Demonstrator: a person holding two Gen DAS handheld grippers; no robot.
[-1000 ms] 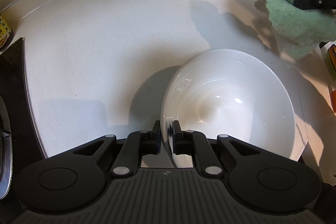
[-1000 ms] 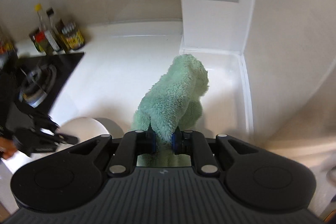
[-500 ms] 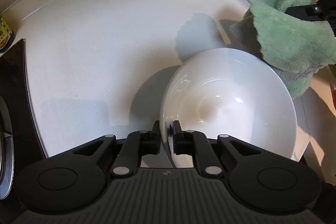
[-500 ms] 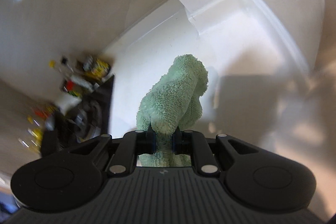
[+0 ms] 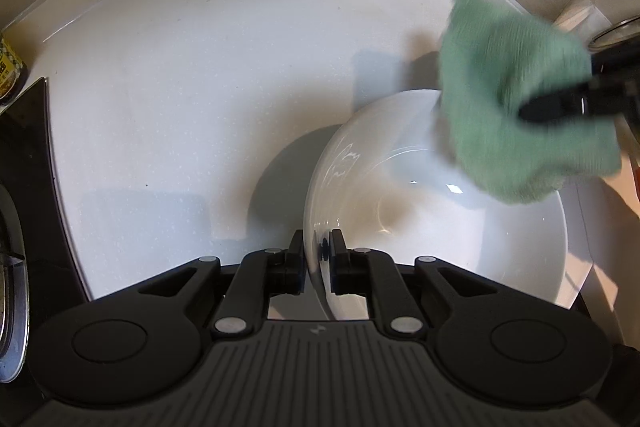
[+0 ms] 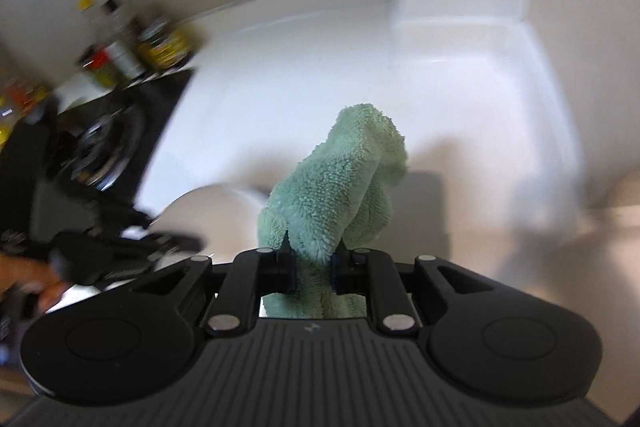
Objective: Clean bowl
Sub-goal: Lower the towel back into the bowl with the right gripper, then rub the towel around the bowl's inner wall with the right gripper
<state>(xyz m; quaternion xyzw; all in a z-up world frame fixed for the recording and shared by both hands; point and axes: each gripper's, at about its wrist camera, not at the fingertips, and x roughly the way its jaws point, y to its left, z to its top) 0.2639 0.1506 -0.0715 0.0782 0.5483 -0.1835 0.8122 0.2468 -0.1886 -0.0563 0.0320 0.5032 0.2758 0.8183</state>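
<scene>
- White ceramic bowl (image 5: 436, 227) sits pinched by its near rim in the left gripper (image 5: 318, 259) — one finger inside the wall, one outside, pressed tight on the thin edge.
- Its mouth opens away from that gripper and tilts up toward the camera, so the hollow lies straight ahead of the left fingers and slightly to their right.
- Just beyond the bowl's far right rim hangs the green microfibre cloth (image 5: 516, 95), clamped in the right gripper (image 6: 312, 267), whose jaws squeeze a thick fold of it.
- The cloth's free lobe overlaps the upper right part of the rim as seen from the left wrist; whether it touches the glaze I cannot tell, since it is blurred.
- From the right wrist, the bowl (image 6: 216, 211) lies ahead and to the left of the cloth's tip, lower than it — so the wiping arm likely needs to come leftward and down into the hollow.
- The right gripper points roughly across the white countertop (image 5: 192, 87) toward the left one (image 6: 120, 247), the cloth's long axis running forward along its fingers.
- A brownish tint shows near the bowl's bottom, though it may only be a reflection.
</scene>
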